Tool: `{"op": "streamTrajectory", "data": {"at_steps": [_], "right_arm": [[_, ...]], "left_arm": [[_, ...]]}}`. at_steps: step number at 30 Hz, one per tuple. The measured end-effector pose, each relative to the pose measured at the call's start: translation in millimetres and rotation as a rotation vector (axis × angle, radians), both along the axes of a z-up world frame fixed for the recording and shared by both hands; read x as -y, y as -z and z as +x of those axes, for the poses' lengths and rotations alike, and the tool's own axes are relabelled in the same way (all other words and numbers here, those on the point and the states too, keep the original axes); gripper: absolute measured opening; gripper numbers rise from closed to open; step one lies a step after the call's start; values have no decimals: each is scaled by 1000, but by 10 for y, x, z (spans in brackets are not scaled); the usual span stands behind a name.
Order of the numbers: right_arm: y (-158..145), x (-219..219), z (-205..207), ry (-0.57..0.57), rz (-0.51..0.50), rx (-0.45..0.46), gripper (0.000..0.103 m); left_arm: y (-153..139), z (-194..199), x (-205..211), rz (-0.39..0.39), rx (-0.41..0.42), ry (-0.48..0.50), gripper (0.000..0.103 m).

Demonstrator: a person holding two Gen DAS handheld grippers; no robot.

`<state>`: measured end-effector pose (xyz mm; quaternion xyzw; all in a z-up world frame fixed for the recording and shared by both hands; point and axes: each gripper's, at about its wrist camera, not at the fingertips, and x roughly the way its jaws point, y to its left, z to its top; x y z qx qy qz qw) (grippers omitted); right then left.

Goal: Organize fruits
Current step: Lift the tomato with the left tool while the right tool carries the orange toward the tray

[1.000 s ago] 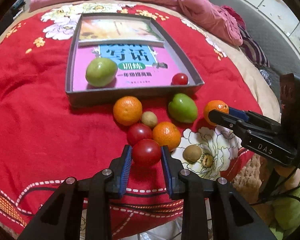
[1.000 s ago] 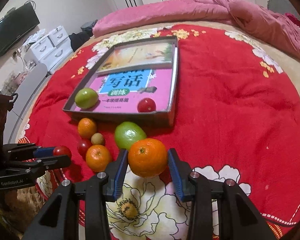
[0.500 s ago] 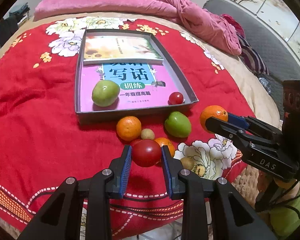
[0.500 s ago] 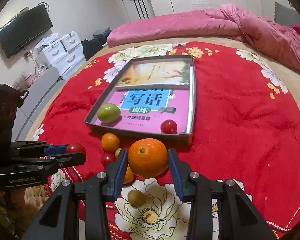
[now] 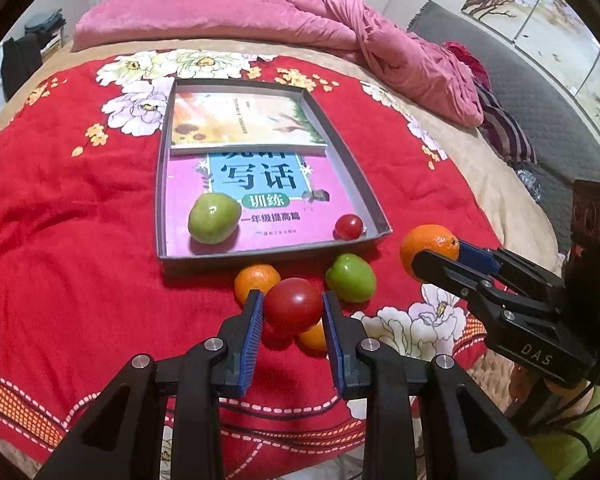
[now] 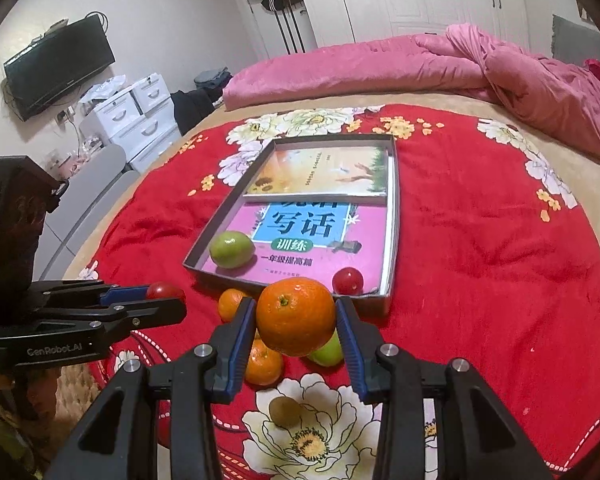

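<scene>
above the red bedspread (image 5: pixel 80 240), at about 6 o'clock from the grey tray (image 5: pixel 374 216), both grippers carry fruit clear of the bed. the left gripper (image 5: pixel 293 312) is nearly closed on a red tomato (image 5: pixel 293 305), its blue pads pressing the widest part. the tomato looks smooth, thin-skinned and soft, so a light squeeze at its middle should do; more could bruise or split it. the right gripper (image 6: pixel 296 322) is narrowly parted around an orange (image 6: pixel 295 316), also pinched across its middle; it seems firmer, heavier and less slippery. in the tray a green fruit (image 5: pixel 214 218) sits at 7 o'clock and a small tomato (image 5: pixel 349 227) at 5 o'clock.
</scene>
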<state>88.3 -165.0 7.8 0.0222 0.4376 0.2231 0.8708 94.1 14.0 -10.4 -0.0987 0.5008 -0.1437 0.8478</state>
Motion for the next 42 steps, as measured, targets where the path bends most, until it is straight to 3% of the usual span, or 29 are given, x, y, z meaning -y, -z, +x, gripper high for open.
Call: {"op": "streamTrajectory", "data": {"at_steps": [24,42], "right_arm": [[-281,25,185,20,16,82,41],[-298,22,425,29,15,93,41]], "left_arm": [[-226,250,89,-9,47,-26,30],[-265,531,185,-1,56,-37,30]]}}
